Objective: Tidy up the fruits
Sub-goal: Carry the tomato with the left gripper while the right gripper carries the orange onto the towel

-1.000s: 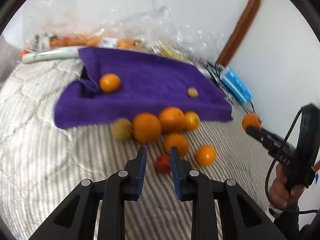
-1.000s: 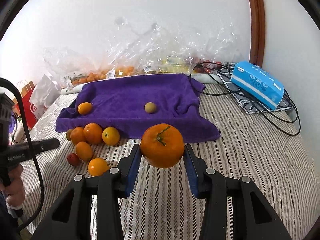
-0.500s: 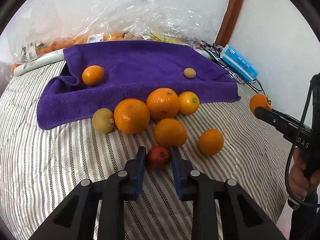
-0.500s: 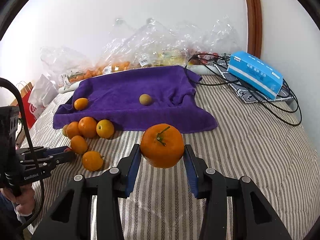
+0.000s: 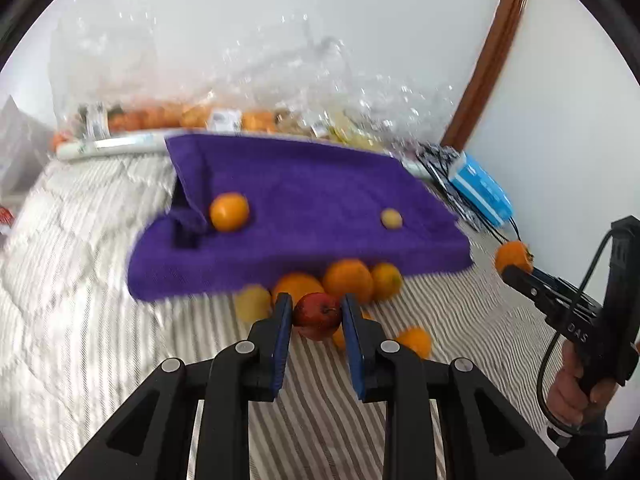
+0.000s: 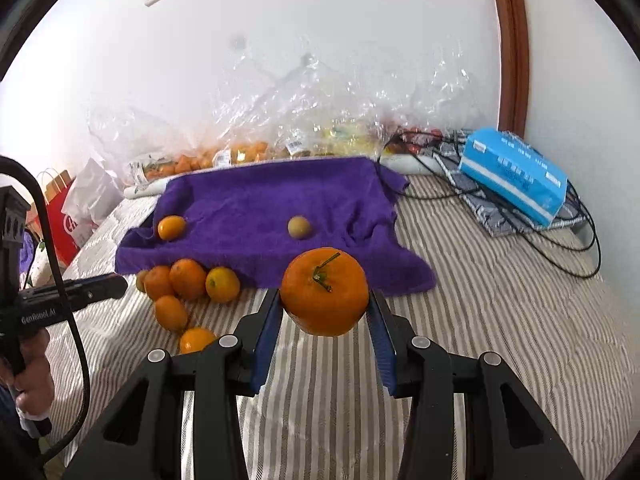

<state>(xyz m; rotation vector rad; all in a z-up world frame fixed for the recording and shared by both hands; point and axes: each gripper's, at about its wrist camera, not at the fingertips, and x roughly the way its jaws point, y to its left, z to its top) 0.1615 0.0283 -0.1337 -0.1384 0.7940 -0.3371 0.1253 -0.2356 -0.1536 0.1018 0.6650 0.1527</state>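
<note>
Left wrist view: the left claw (image 5: 316,312) is clenched on a small round red apple (image 5: 317,315), gripped between its blue pads and lifted off the striped bed cover (image 5: 460,320). Behind it, at 12 o'clock, a loose cluster of oranges (image 5: 347,280) lies at the near edge of a purple terry towel (image 5: 312,196). On the towel sit one small orange (image 5: 229,212) at 11 o'clock and a small yellow-green round fruit (image 5: 391,218) at 1 o'clock. At 3 o'clock the right claw (image 5: 516,266) shows, grasping a stemmed orange (image 5: 512,256)

Right wrist view: the right claw (image 6: 325,308) is closed on the stemmed orange (image 6: 324,292), held above the bed cover (image 6: 500,300). The towel (image 6: 272,216) lies at 12 o'clock, carrying the small orange (image 6: 171,227) and the yellow-green fruit (image 6: 299,227). The orange cluster (image 6: 188,280) sits at 10 o'clock. A light blue tissue pack (image 6: 514,174) rests on black cables (image 6: 576,240) at 2 o'clock
</note>
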